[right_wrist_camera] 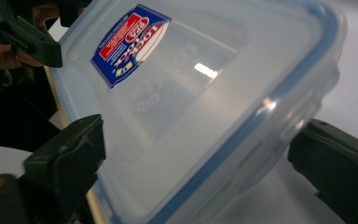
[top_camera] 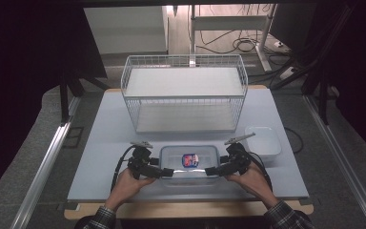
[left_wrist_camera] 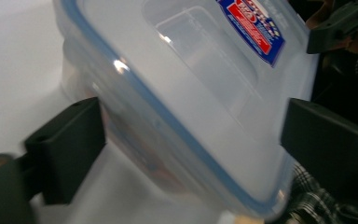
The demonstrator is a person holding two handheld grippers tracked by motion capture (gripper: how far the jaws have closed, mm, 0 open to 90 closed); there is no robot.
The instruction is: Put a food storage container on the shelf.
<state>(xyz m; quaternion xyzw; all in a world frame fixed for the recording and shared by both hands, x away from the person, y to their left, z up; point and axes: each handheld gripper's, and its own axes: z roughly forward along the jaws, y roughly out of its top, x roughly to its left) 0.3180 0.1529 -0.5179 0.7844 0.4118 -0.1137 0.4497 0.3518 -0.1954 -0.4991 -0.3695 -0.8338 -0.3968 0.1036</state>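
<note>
At the near edge of the table [top_camera: 100,143], a clear plastic container [top_camera: 189,164] with a blue-rimmed lid and a red and blue label [top_camera: 190,160] is flanked by both grippers. The left gripper [top_camera: 167,172] is brought in at the container's left end and the right gripper [top_camera: 211,170] at its right end. In the left gripper view, the jaws are seen standing apart, one on each side of a corner of the container [left_wrist_camera: 182,93], with a gap left at the right jaw, so no firm clamp is judged there. In the right gripper view, the jaws are likewise spread around the opposite corner [right_wrist_camera: 200,102]; whether the pads press on it cannot be told. The lid is seen seated on the box. Just right of the container, a shallow white tray [top_camera: 266,140] is set on the table. Farther off, a white wire basket [top_camera: 185,93] is placed at the far middle. The work is judged to be at an early stage: the container is bracketed but not yet lifted or opened
</note>
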